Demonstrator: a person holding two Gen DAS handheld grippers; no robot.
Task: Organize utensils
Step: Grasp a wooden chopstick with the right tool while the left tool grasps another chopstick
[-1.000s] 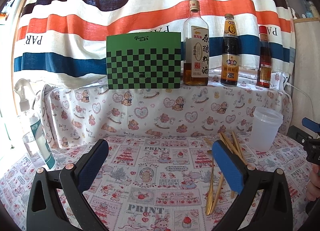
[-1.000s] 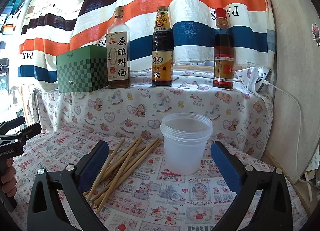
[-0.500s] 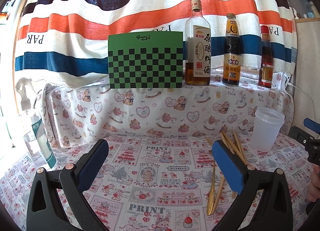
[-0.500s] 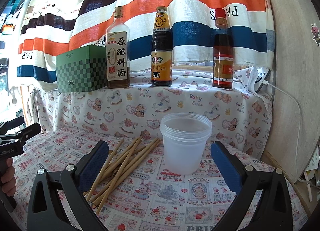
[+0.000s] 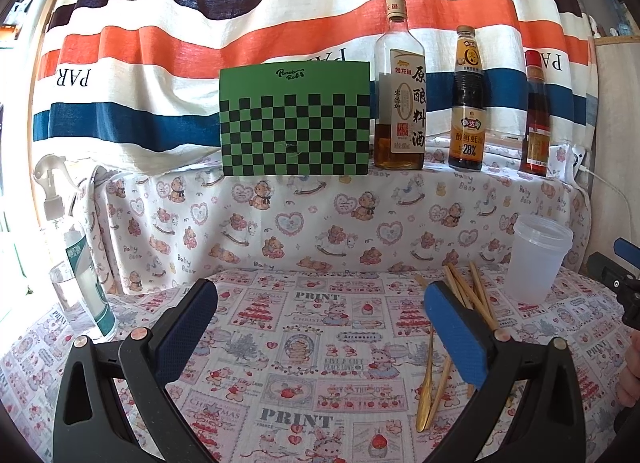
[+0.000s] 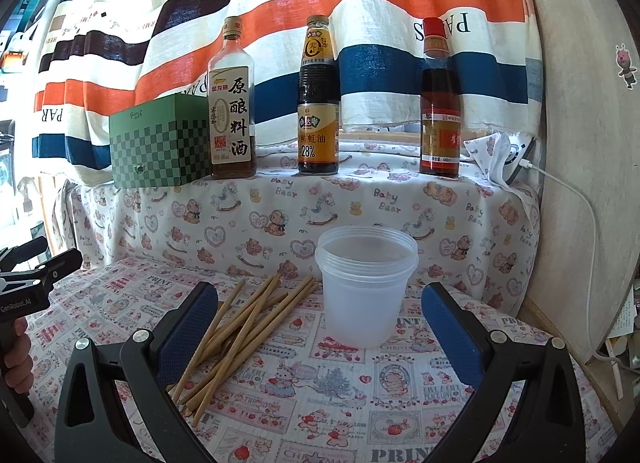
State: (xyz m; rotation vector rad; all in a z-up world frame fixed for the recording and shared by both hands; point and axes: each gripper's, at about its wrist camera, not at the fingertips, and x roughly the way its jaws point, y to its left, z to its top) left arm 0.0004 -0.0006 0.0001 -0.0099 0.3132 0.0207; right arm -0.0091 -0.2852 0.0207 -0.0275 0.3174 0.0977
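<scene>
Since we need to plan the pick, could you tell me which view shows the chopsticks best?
The right wrist view: the chopsticks lie in full sight as a loose pile left of the cup. In the left wrist view, the gripper's finger covers their middle.

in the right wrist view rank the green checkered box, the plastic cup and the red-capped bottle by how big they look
1. Plastic cup, though it is nearest.
2. Green checkered box, close behind; order unsure.
3. Red-capped bottle, narrowest.

Green checkered box [image 5: 295,119], striped curtain [image 5: 200,43], tan chopsticks [image 6: 240,327], translucent cup [image 6: 366,287].
</scene>
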